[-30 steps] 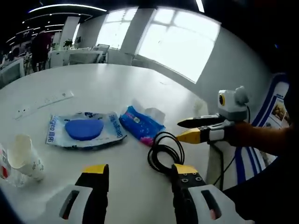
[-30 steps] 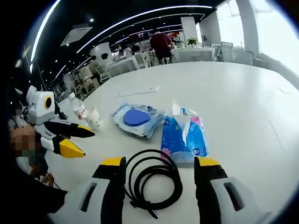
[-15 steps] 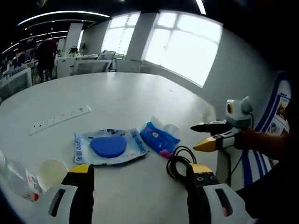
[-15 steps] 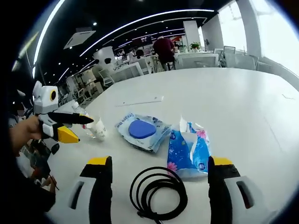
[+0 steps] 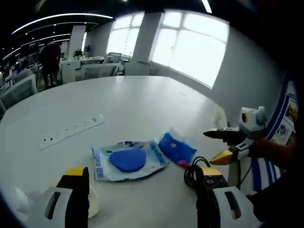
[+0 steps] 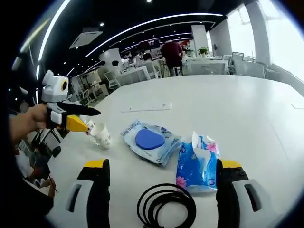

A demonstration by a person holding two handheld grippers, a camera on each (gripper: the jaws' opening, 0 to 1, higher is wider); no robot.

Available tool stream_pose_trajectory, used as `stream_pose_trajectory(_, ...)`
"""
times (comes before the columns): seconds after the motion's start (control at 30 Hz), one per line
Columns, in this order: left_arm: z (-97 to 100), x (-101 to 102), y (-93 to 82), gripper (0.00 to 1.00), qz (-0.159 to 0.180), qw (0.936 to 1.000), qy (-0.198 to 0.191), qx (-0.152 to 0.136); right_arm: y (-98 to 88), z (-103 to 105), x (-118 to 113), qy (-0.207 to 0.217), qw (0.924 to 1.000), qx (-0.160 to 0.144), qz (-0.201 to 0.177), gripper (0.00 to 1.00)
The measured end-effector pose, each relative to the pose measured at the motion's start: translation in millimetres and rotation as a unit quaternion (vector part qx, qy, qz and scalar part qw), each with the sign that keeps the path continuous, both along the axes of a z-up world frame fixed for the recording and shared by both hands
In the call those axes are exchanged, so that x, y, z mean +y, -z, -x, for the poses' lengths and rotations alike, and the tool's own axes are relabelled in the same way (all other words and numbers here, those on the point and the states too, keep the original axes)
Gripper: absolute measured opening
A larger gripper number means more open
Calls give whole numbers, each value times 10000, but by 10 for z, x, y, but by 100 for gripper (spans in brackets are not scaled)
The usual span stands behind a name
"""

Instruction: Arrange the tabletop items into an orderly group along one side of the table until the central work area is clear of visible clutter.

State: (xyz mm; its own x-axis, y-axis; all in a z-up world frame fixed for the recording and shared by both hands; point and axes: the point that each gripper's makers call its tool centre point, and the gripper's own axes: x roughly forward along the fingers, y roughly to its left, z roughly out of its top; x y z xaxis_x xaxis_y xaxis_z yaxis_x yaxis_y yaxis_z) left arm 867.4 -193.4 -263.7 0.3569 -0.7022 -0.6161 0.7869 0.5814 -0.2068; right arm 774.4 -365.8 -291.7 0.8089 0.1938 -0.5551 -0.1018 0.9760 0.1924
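Both grippers (left gripper (image 5: 140,183), right gripper (image 6: 160,178)) hover, fingers apart, near coiled cable (image 6: 166,209)

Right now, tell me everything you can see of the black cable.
The black cable is thin and glossy, wound into a loose round coil of several loops. It lies flat on the white table, between the right gripper's open jaws, just beside the blue tissue pack. In the left gripper view the coil sits partly behind that gripper's jaw. No gripper holds it.
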Motion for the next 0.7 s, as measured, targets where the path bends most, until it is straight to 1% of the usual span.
stream_pose_trajectory(0.07,-56,2,4,92,-33,10000,-3,5,-4,-25,3,14,10000,-9,-33,89)
stream_pose_trajectory(0.17,-162,37,59,91,-211,9997,-25,92,5,-80,11,23,10000,-1,-74,88)
stream_pose_trajectory(0.23,-216,48,78,90,-261,9996,-32,133,5,-113,26,14,10000,5,-92,87)
stream_pose_trajectory(0.37,-315,64,123,86,-376,9988,-22,325,22,-187,57,-85,10000,-16,-13,84)
stream_pose_trajectory(0.43,-350,55,127,85,-421,9986,19,314,48,-216,65,-99,9999,18,20,82)
stream_pose_trajectory(0.47,-374,63,150,84,-509,9979,30,395,64,-241,84,-102,9999,40,0,81)
stream_pose_trajectory(0.5,-383,72,167,80,-572,9973,25,451,70,-251,99,-103,9999,54,-27,80)
stream_pose_trajectory(0.6,-466,69,199,70,-660,9969,32,416,111,-298,125,-106,9999,97,-78,76)
stream_pose_trajectory(0.63,-481,65,215,69,-672,9966,24,473,123,-308,134,-106,9999,102,-91,76)
stream_pose_trajectory(0.67,-469,45,248,69,-635,9956,-5,689,148,-325,155,-122,9998,145,-117,75)
stream_pose_trajectory(0.7,-484,29,275,67,-641,9949,5,778,170,-343,172,-131,9997,168,-138,74)
